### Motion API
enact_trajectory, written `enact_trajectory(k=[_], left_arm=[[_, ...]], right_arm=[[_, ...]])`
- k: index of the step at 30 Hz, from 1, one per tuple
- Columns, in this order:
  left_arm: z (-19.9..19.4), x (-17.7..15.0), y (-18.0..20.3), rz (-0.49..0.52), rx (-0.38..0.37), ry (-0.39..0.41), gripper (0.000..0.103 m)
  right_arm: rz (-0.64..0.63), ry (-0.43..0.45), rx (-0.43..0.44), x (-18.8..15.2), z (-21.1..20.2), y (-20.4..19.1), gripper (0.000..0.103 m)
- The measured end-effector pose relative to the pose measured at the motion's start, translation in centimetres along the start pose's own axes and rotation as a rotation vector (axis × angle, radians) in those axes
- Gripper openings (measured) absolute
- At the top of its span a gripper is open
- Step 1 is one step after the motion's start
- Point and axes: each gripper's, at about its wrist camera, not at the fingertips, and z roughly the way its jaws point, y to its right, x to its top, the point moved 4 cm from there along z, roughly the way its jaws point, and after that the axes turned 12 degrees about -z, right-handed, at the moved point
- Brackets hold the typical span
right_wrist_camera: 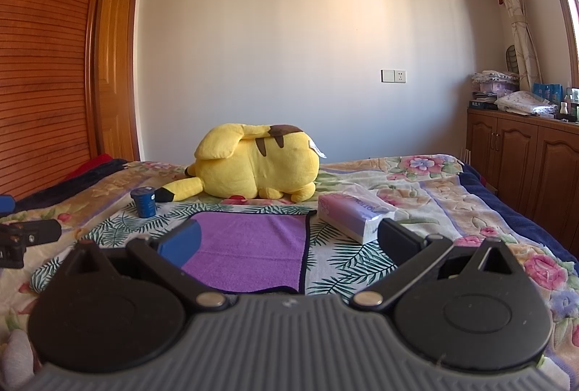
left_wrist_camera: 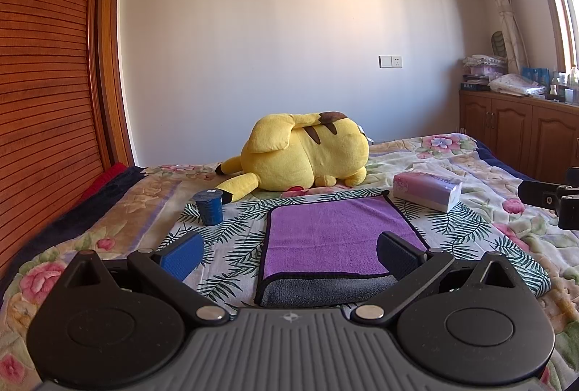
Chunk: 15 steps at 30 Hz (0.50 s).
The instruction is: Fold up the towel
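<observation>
A purple towel (left_wrist_camera: pixel 325 235) with a dark hem lies flat on the bed, its grey underside folded up along the near edge (left_wrist_camera: pixel 325 289). It also shows in the right wrist view (right_wrist_camera: pixel 249 246). My left gripper (left_wrist_camera: pixel 289 253) is open and empty, just in front of the towel's near edge. My right gripper (right_wrist_camera: pixel 286 242) is open and empty, in front of the towel's right side. The right gripper's body shows at the right edge of the left wrist view (left_wrist_camera: pixel 553 199); the left gripper's body shows at the left edge of the right wrist view (right_wrist_camera: pixel 25 239).
A yellow plush toy (left_wrist_camera: pixel 304 156) lies behind the towel. A blue cup (left_wrist_camera: pixel 209 206) stands to the towel's left, a tissue pack (left_wrist_camera: pixel 427 190) to its right. The towel lies on a leaf-print cloth (left_wrist_camera: pixel 224 228) over a floral bedspread (left_wrist_camera: pixel 488 174). Wooden cabinets (left_wrist_camera: pixel 517 127) stand far right.
</observation>
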Motion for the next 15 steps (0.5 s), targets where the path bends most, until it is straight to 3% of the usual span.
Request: enact_trajectory(k=[15], left_arm=[[0.04, -0.05, -0.38, 0.003, 0.000, -0.003, 0.087]], right_arm=[[0.001, -0.001, 0.000, 0.12, 0.08, -0.14, 0.103]])
